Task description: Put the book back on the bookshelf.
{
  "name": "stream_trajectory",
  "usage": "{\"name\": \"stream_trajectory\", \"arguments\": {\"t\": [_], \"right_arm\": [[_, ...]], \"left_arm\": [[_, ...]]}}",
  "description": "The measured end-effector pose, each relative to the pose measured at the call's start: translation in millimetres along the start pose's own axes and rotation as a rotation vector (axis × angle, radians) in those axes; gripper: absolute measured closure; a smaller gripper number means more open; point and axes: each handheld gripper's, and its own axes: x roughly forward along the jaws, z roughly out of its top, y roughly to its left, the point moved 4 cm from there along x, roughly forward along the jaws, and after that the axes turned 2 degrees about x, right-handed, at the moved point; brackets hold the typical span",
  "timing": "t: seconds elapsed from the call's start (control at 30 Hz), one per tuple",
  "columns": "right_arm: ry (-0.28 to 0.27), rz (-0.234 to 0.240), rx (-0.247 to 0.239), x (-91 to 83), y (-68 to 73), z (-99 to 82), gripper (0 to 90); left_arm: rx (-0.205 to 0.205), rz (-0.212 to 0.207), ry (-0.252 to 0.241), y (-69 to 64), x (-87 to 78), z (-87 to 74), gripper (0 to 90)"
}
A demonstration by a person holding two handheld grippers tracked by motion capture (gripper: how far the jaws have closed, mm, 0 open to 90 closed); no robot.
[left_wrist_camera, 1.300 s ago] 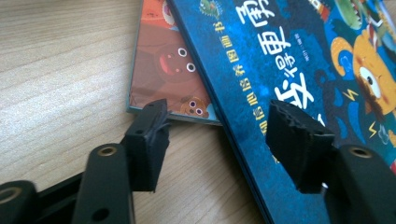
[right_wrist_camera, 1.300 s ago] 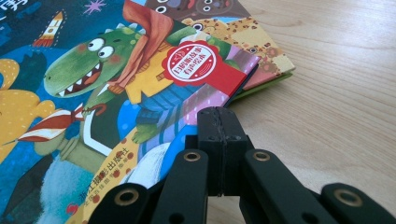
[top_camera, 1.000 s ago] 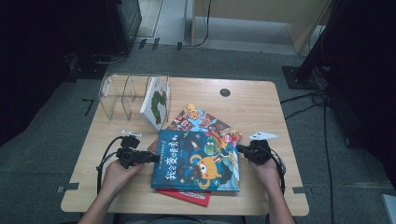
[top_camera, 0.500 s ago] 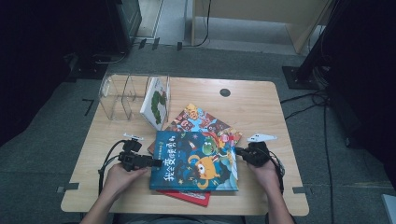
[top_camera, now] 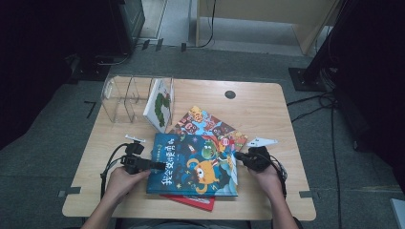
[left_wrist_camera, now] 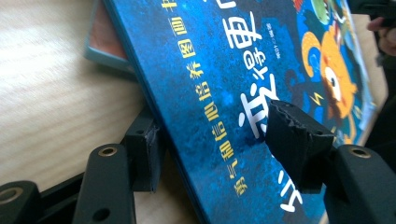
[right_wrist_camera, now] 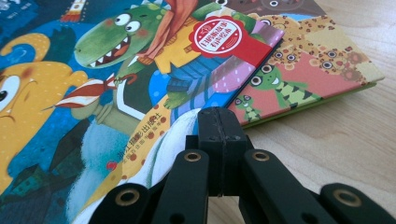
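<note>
I see a light wooden bench (top_camera: 267, 114) with round corners and a small dark round hole (top_camera: 230, 94) near its far edge. It stands on a grey floor (top_camera: 62, 124), and the room around it is dark, with black cables (top_camera: 329, 138) on the floor at the right.

At the far left of the bench stands a clear plastic book rack (top_camera: 122, 98) with thin walls that make slots. One white picture book with a green caterpillar (top_camera: 160, 105) leans in the rack's right-hand slot. I see nothing in the other slots.

In the middle of the bench lies a big blue picture book with an orange monster on its cover (top_camera: 193, 164). It rests on top of a thin red book (top_camera: 191, 201) and a colourful patchwork-pattern book (top_camera: 205, 121), which sticks out behind it.

My left gripper (top_camera: 152, 165) is at the blue book's left edge. Its jaws are apart, one under the edge and one over the cover, and they have just been closing a little. The top one is close to the cover, and I cannot tell if it presses on it.

My right gripper (top_camera: 237, 155) is at the book's right edge. Its jaws are together with nothing between them, and the tips sit right at the cover's edge.
</note>
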Motion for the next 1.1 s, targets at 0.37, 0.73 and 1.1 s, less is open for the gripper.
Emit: {"name": "stream_trajectory", "arguments": {"t": [0.37, 0.73, 1.1], "right_arm": [[-0.004, 0.031, -0.034, 4.3, 13.7, 4.8, 90.0], [-0.017, 0.052, -0.08, 16.9, 33.2, 11.0, 90.0], [-0.038, 0.049, -0.123, 30.8, 50.5, 18.7, 90.0]], "left_arm": [[0.006, -0.015, -0.009, -19.2, -48.5, 23.8, 52.9], [0.017, -0.023, 0.01, -48.6, -87.5, 62.6, 62.4], [0.061, -0.007, 0.088, -85.6, -98.7, 108.5, 71.3]]}}
